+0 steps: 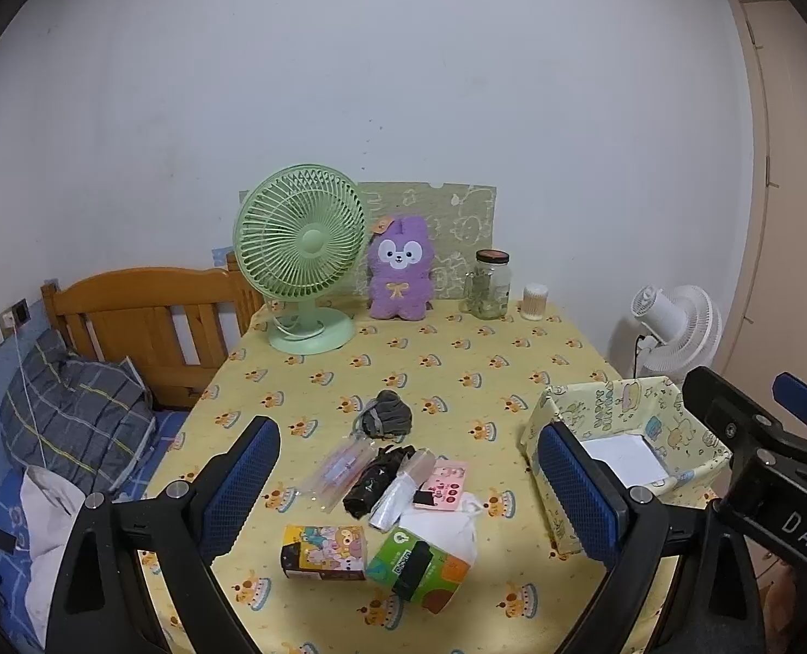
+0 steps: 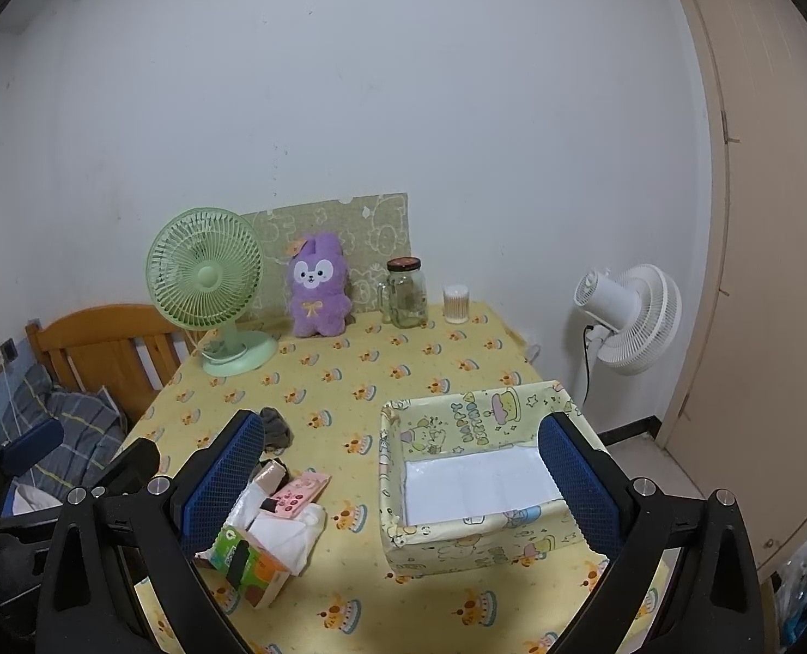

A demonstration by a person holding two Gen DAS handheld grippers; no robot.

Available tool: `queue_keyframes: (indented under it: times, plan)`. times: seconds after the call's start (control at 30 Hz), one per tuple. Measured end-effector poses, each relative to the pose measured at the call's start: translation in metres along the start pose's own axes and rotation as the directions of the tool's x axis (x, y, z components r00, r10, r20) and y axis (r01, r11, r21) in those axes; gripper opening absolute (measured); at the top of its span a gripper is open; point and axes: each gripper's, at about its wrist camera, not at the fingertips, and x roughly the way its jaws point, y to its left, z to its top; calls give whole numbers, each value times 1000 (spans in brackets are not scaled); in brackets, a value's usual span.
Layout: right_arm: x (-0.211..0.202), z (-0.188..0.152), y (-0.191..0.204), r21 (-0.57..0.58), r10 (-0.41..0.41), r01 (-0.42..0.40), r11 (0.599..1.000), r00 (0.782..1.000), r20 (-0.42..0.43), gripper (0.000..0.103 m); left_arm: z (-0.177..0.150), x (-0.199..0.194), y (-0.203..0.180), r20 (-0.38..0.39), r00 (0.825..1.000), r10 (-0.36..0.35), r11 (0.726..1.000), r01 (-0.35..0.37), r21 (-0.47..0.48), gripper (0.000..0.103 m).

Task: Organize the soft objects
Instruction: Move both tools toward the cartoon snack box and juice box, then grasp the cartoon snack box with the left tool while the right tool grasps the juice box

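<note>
Cartoon carton (image 1: 324, 552) only in left view; grey bundle (image 1: 387, 413), perhaps socks

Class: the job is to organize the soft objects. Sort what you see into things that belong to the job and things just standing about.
Belongs to the job: grey sock bundle, black folded cloth, tissue packs, fabric storage box.

Just standing about: green fan, glass jar, cotton swab pot, white fan.
</note>
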Motion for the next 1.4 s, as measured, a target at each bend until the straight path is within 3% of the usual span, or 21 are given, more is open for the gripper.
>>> queue_keyframes:
  times: [0.3,0.47,0.67,0.97,1.4]
  plan:
    - [6,-5,9,9,14,-13,1000,999,-43,102,-4,6,0,-7,1000,2,1000,-2,4,97]
    - [15,-13,17,8,34,-34,999,998,-48,102,-12,12,6,-6,999,43,999,-43,20,96]
    - [25,-25,26,21,62,-61,998,997,-49,101,-28,19,9,-32,999,30,999,-30,24,93]
    - [41,-47,45,19,49,-47,999,990,-130,101,-53,42,24,-116,993,26,999,-23,23,90]
    - [66,-82,75,-39,58,-65,997,985,-160,97,-84,77,50,-232,973,3,1000,-2,3,83]
